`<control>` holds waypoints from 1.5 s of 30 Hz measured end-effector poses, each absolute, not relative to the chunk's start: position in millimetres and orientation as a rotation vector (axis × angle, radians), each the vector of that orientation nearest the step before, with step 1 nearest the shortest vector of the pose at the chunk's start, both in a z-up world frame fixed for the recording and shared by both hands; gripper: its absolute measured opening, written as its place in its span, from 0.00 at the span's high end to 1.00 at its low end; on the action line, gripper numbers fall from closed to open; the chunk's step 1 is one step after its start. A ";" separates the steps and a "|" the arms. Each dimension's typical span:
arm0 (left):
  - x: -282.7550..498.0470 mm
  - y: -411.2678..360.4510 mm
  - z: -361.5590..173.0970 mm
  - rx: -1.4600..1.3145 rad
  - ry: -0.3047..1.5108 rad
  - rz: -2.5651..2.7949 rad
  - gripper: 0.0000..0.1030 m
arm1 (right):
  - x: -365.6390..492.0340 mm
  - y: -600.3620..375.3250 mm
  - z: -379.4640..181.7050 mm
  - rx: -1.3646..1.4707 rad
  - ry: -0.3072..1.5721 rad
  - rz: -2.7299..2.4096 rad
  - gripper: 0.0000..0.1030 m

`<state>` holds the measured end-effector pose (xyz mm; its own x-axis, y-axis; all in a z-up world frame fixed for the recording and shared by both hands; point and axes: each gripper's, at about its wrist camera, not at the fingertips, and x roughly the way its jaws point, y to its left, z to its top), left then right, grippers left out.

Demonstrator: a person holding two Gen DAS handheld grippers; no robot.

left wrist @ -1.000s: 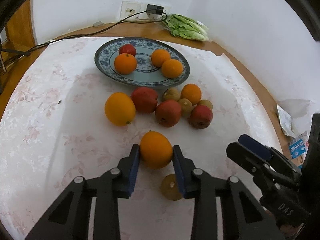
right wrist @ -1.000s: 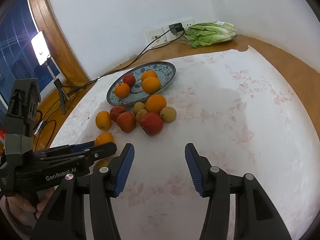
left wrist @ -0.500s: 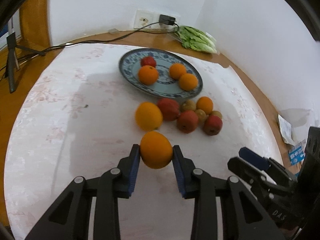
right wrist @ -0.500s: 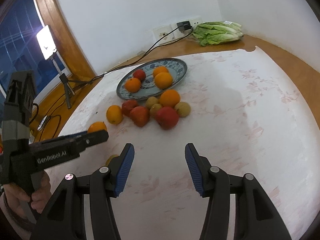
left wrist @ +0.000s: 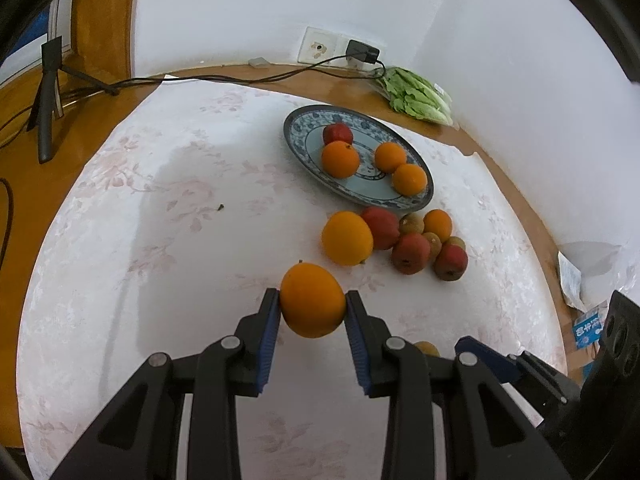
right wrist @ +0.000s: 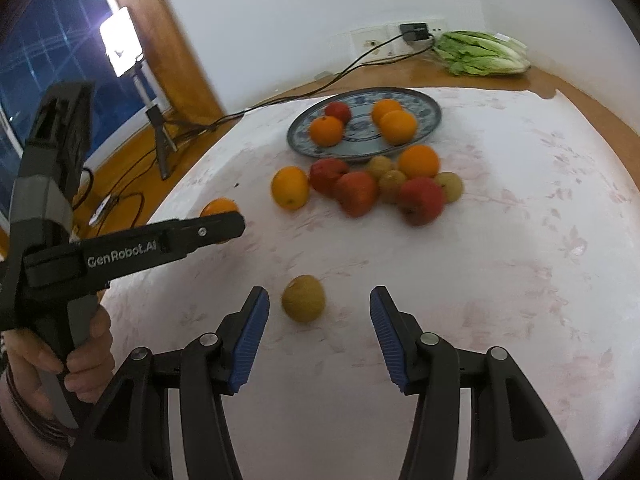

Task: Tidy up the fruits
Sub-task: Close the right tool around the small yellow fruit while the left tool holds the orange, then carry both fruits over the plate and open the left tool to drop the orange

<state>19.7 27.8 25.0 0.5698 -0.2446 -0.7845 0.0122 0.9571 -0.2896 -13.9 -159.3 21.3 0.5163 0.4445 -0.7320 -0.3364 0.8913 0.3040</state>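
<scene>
My left gripper [left wrist: 313, 312] is shut on an orange [left wrist: 312, 299] and holds it above the white cloth; the orange also shows in the right wrist view [right wrist: 218, 207]. A blue patterned plate [left wrist: 300, 140] at the back holds three oranges and a red apple [left wrist: 337, 133]. In front of it lies a cluster of oranges, apples and brown fruits [left wrist: 408, 236]. My right gripper [right wrist: 319, 320] is open, with a lone yellow-brown fruit [right wrist: 303, 298] on the cloth just ahead between its fingers, untouched.
A bag of lettuce [left wrist: 416, 94] lies at the back right by a wall socket with a plugged charger [left wrist: 362, 53]. A cable [left wrist: 240, 78] runs along the wooden table edge. A tripod [left wrist: 48, 96] with a light stands left. Paper packets [left wrist: 588, 324] lie at the right edge.
My left gripper has lifted the orange off the cloth and moved up and left. My right gripper has moved left, bringing the lone brown fruit between its open fingers.
</scene>
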 end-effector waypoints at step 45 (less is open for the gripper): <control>62.2 5.0 76.5 -0.156 0.882 -0.205 0.67 | 33.1 -171.5 62.9 0.058 0.855 0.475 0.74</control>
<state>62.2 5.0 76.5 0.6180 -0.2412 -0.7483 0.1129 0.9691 -0.2192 33.1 -171.5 62.9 0.5589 0.4251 -0.7120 -0.3796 0.8945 0.2361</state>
